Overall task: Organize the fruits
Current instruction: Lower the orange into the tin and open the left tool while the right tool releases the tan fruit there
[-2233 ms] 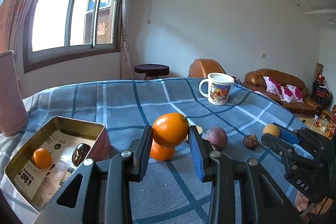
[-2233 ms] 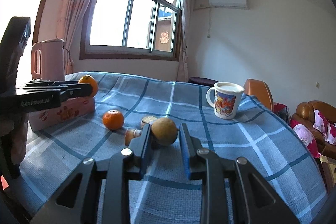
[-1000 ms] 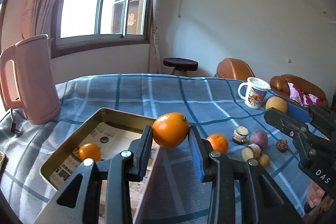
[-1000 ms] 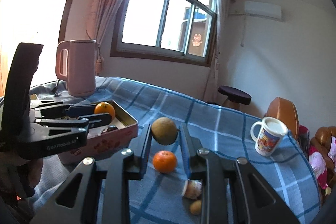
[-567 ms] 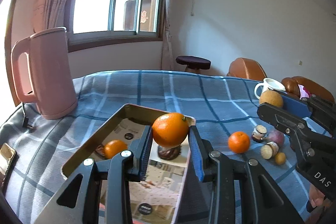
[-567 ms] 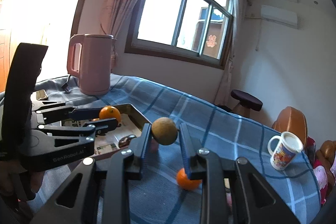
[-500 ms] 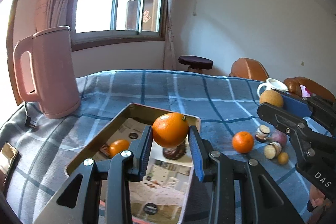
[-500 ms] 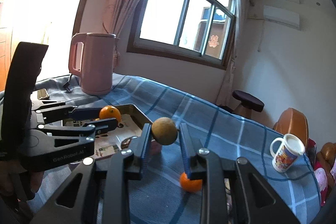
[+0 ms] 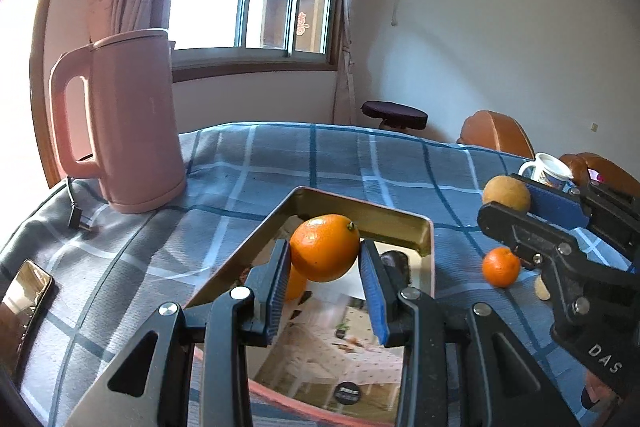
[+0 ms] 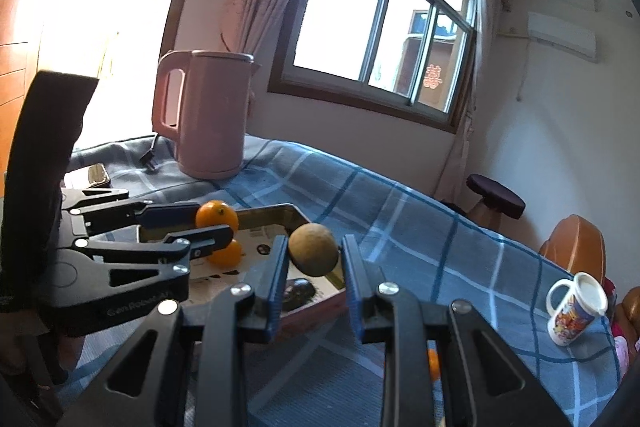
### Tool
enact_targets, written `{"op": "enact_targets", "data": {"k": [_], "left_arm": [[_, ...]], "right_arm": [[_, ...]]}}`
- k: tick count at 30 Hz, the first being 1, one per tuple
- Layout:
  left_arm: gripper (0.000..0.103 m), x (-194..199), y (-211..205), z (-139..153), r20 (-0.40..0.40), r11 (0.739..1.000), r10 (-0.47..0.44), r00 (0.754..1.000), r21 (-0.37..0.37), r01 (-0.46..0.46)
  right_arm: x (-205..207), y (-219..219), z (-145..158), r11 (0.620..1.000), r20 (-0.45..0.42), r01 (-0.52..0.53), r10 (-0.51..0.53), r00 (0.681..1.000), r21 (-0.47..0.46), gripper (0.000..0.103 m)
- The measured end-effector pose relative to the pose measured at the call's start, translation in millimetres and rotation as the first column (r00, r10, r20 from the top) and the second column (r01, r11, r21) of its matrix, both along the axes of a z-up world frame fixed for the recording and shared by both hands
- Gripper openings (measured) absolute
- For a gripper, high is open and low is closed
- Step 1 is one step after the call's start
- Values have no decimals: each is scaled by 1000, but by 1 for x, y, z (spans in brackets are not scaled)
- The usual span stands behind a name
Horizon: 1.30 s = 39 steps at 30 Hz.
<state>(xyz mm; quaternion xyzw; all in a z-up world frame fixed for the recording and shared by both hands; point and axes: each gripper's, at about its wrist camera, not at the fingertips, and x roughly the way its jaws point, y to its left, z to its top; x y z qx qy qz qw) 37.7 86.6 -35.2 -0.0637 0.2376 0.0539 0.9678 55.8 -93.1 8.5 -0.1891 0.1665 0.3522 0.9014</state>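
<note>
Left two-finger black gripper with blue pads (image 9: 324, 269) clamped on a large round orange (image 9: 325, 247), held above the open rectangular gold-lined metal tin (image 9: 396, 219) on the blue plaid tablecloth (image 9: 280, 163). Right black gripper with blue pads (image 10: 314, 265) clamped on a round brownish-tan fruit (image 10: 313, 249), raised over the tin's near right edge. Inside the tin, on printed paper: a smaller orange (image 10: 227, 253) and a dark wrinkled fruit (image 10: 299, 289). Outside, just right of the tin on the cloth, a small loose mandarin (image 9: 501, 266). Behind the tin, upright, a tall pink electric kettle (image 9: 120, 123); well apart at far right, a white printed mug (image 10: 576, 309).
</note>
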Motion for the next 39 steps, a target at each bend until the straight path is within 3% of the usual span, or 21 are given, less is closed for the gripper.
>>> {"op": "enact_targets", "data": {"k": [17,39], "left_arm": [[37,4,33,-14,-77,998,59,995,3,-59],[37,15,33,-25,-166,999,42,985,32,-38]], "right_arm": [[1,40,-23,997,-67,-65,62,996,-42,29],[11,62,-49,989,-203,-109,87,975,-104,29]]}}
